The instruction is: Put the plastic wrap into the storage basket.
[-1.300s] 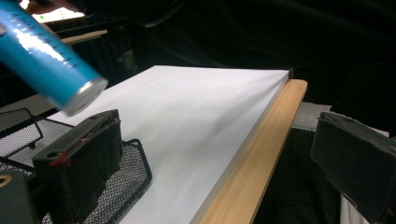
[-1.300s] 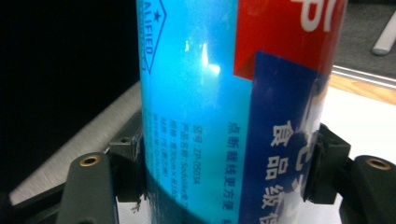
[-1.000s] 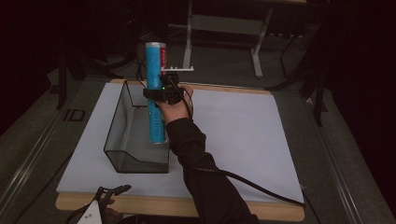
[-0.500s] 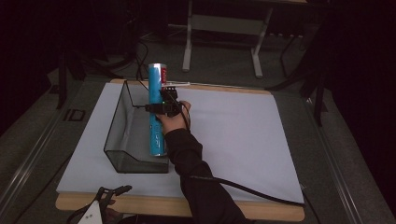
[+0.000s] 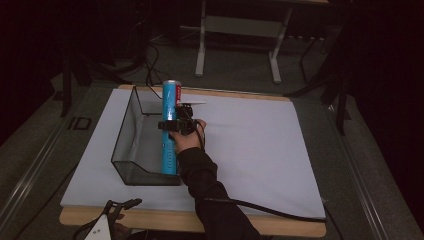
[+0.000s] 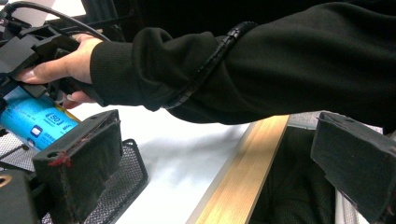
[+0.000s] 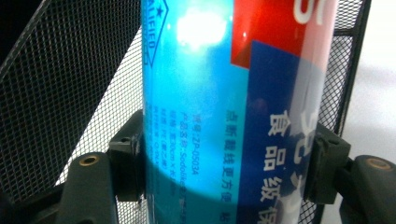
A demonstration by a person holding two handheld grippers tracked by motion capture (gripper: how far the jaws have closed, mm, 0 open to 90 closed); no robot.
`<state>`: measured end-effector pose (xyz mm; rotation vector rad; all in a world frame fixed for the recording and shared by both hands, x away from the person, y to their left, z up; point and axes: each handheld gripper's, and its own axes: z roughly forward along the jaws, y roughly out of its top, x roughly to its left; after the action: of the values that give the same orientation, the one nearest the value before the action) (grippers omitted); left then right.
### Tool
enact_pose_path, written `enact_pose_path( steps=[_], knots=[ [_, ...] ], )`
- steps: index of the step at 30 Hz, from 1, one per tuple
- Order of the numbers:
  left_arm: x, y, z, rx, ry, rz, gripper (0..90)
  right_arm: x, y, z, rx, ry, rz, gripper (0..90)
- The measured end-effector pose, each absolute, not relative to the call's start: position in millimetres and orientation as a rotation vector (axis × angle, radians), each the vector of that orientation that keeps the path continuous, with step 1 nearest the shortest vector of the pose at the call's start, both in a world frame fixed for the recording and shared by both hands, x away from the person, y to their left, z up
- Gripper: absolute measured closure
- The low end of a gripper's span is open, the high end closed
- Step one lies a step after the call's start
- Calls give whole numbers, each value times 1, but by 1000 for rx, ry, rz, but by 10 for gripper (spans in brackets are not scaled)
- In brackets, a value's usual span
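Blue tube point(image 5: 170, 130) is clamped upright by the right tool point(image 5: 172, 125), low end inside mesh basket point(image 5: 131, 131); left tool point(image 6: 205, 154) is held apart.

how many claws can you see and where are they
2. The right claw is over the mesh basket, clamped around the blue tube standing in it. The left claw sits open at the table's near edge, left of the person's sleeve.

Dim lab or studio, paper-covered table point(image 5: 260, 145), metal stand legs point(image 5: 202, 45), floor cables point(image 5: 150, 60)
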<state>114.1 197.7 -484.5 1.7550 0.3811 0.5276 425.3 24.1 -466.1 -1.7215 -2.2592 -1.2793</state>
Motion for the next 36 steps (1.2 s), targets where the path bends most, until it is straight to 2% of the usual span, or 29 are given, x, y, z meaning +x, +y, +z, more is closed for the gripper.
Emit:
enact_pose_path(
  steps=[22,28,33,36],
  knots=[
    [114,196,-486,1782,374,510,27,417,44,-492,-1838,-2526,-1258,255],
    [114,196,-486,1784,372,504,27,412,50,-487,-1799,-2759,-1246,207],
    [114,195,-487,1786,370,502,27,413,44,-484,-1770,-2747,-1249,195],
    [114,195,-487,1790,367,499,27,412,36,-475,-1720,-2703,-1331,158]
  ],
)
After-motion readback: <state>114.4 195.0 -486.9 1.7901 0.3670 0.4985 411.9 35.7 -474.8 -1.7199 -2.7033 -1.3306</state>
